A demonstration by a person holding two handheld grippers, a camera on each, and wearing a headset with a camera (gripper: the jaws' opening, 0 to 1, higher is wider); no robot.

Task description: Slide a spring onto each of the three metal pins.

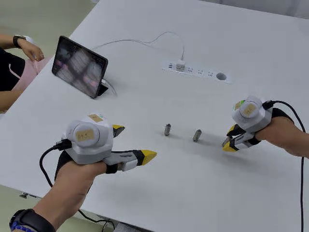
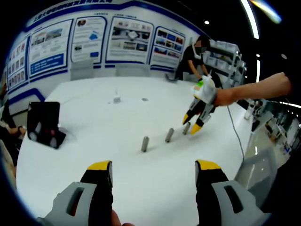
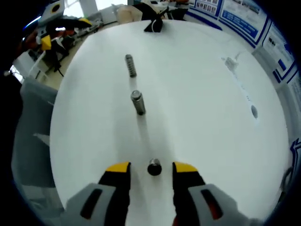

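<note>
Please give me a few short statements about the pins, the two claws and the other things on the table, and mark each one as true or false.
1. Three pins stand in a row on the white table. True.
2. The left claw is shut on a pin. False: it is open, holds nothing and is apart from the pins.
3. The tips of the right claw stand on either side of the nearest pin. True.
4. The tablet lies flat on the table. False: it stands propped up at a tilt.
5. A charger is plugged into the power strip. True.
</note>
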